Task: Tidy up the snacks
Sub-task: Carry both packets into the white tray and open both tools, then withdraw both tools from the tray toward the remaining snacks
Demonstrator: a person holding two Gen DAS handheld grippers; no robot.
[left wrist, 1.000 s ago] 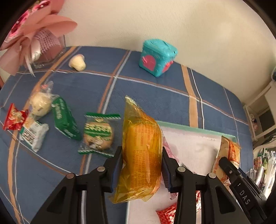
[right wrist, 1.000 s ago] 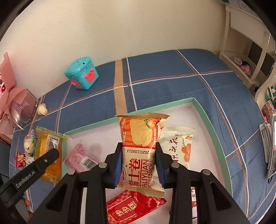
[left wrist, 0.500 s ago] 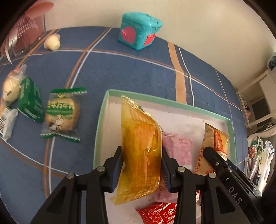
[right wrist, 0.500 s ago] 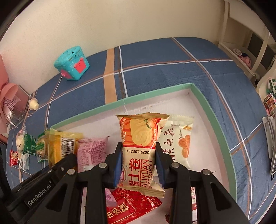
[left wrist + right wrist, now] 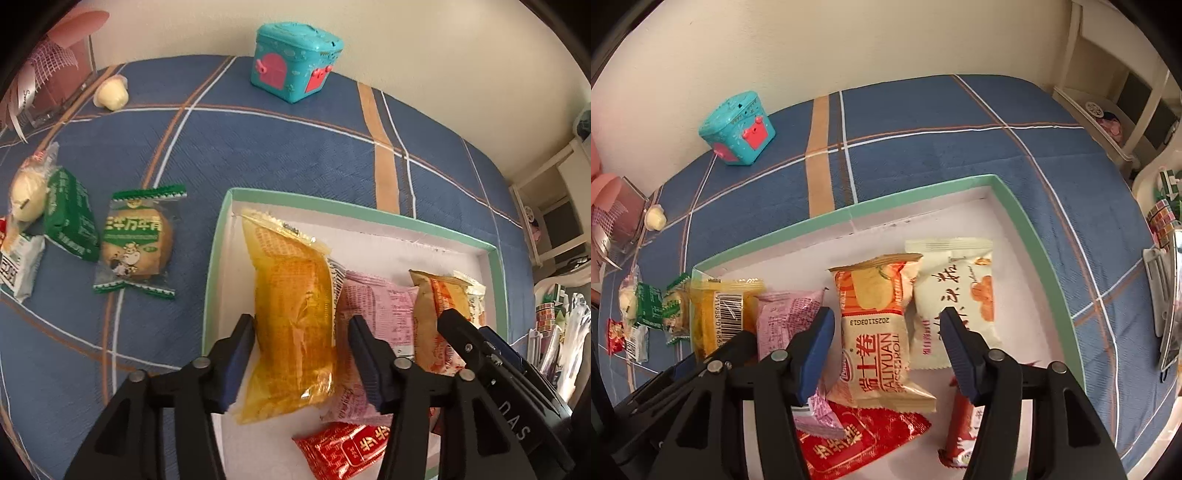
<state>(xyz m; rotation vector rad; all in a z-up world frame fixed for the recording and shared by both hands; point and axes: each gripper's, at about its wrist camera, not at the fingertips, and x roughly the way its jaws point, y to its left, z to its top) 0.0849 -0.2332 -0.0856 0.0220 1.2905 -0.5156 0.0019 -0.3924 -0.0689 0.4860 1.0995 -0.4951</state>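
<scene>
So the left tool [image 5: 301,354] is opening up, pads spread, and the yellow snack pack [image 5: 291,314] sits between them inside the green-rimmed box [image 5: 218,236], long axis running straight ahead from the tool. Right tool [image 5: 884,345] is opening too, with the orange egg-roll pack [image 5: 877,332] lying loose between its pads, long axis also pointing ahead, print upside down. Only the left view shows the green cookie pack [image 5: 136,240] clearly, out on the blue plaid tabletop [image 5: 258,147]. Only the right one shows the white pastry pack [image 5: 955,295].
</scene>
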